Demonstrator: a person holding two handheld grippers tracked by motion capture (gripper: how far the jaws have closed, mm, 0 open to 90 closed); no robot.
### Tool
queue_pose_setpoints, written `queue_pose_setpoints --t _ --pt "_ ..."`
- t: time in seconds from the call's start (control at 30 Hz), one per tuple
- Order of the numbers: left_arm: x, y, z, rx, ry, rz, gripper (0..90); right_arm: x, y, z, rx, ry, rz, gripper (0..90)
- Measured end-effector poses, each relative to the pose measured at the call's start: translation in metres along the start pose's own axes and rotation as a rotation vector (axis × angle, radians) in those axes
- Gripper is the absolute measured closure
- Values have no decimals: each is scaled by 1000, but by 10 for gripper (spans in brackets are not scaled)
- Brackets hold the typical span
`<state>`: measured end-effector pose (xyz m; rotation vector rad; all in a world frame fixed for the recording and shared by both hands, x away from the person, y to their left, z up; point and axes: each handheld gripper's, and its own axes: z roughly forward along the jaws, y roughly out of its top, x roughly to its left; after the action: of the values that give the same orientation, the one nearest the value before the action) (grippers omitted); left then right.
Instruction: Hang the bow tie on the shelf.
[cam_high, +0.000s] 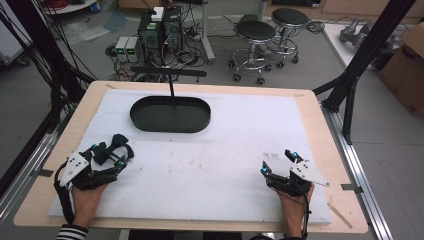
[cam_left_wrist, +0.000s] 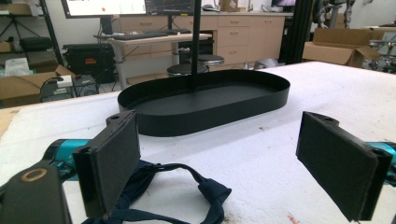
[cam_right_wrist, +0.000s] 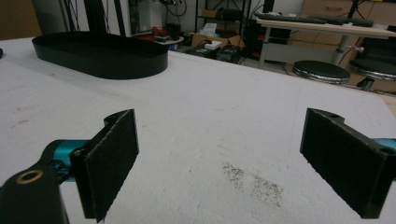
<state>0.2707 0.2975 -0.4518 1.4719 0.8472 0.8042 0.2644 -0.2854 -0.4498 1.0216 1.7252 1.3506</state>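
Ahead of both grippers, toward the far edge of the white table mat: a black oval tray with a thin upright post at its back rim, long axis running across the table, left to right; empty as far as visible

Nearer the left gripper than the right, lying ahead and a little to the right of it in the left gripper view, well ahead and far off to the left for the right gripper

Directly under and just ahead of the left gripper: a dark navy fabric strap, looped and crumpled flat on the mat, touching or nearly touching the left-hand pad, its length trailing toward the space between the pads; in the high view a dark bunch at that gripper's tips

Left gripper: jaws spread wide, holding nothing, resting low over the strap

Right gripper: jaws likewise wide apart, empty, bare mat between them with a patch of dark speckles just ahead

Likely next, as a judgement only: strap pinched by the left gripper, being much the nearer, then carried forward and slightly right to the tray
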Motion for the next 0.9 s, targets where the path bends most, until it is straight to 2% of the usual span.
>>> queue_pose_setpoints --t 0.33,0.53,0.6,0.77,0.9 --pt "0 0 0 4 8 1 139 0 0 -1 -7 -19 16 105" --pt "0 0 0 -6 12 -3 139 2 0 -1 -3 -26 -2 105" --pt "1 0 1 7 12 -23 139 2 0 -1 -4 -29 -10 105" --pt "1 1 1 14 15 -16 139 2 0 0 -3 -30 -11 105" --pt "-1 2 3 45 36 -10 142 2 0 0 -2 -30 -10 105"
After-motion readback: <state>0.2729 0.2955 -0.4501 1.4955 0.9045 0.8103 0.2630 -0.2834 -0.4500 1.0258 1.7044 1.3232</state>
